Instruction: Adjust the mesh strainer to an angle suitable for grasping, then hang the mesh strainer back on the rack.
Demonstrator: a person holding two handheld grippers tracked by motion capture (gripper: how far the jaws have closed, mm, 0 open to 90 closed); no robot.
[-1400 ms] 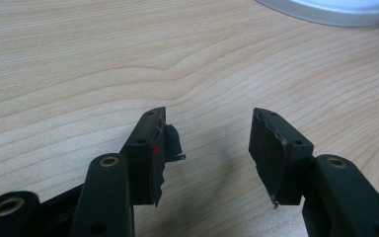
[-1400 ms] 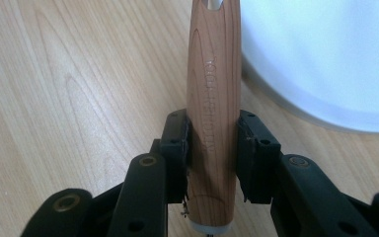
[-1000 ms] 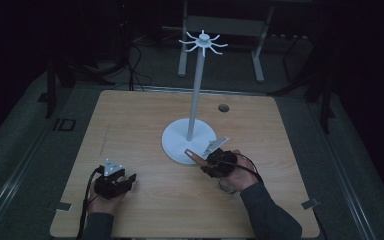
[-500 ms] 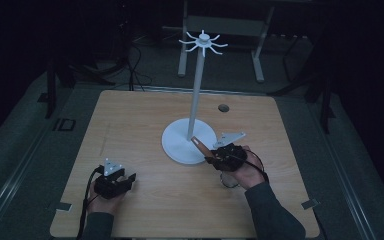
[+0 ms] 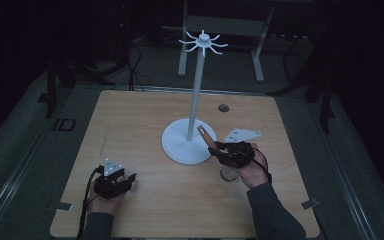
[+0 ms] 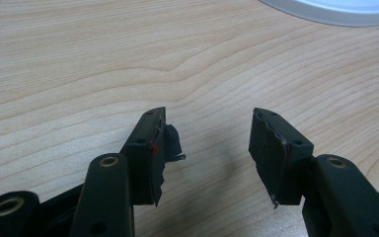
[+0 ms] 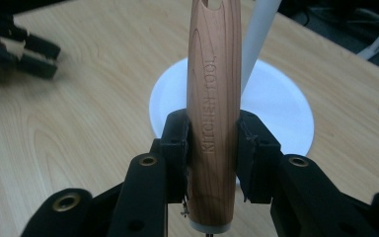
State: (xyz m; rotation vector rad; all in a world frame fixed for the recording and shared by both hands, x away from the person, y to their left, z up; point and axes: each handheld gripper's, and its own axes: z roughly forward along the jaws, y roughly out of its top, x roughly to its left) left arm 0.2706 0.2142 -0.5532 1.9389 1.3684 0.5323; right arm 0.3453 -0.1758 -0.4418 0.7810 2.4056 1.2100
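My right gripper (image 7: pixel 212 133) is shut on a wooden utensil handle (image 7: pixel 213 94) engraved "KITCHEN TOOL", with a hole near its tip. In the high view this gripper (image 5: pixel 217 148) hovers at the right edge of the white stand's round base (image 5: pixel 177 145), and the handle (image 5: pixel 206 135) slants up and left toward the pole (image 5: pixel 195 100). A pale rounded end of the utensil (image 5: pixel 227 174) shows under the hand. Near the table's front left, my left gripper (image 5: pixel 124 181) rests open with nothing between its fingers; it appears again as the left gripper (image 6: pixel 207 133) over bare wood.
The stand's pole carries a ring of white hooks (image 5: pixel 203 42) high above the table. A small dark round hole (image 5: pixel 223 108) lies in the tabletop behind the base. The base's rim (image 6: pixel 335 9) lies ahead of my left gripper. Dark floor, cables and a metal frame surround the wooden table (image 5: pixel 130 125).
My right gripper has risen and shifted right and away with the wooden handle in it, the handle's tip now closer to the pole. The left gripper has stayed where it was.
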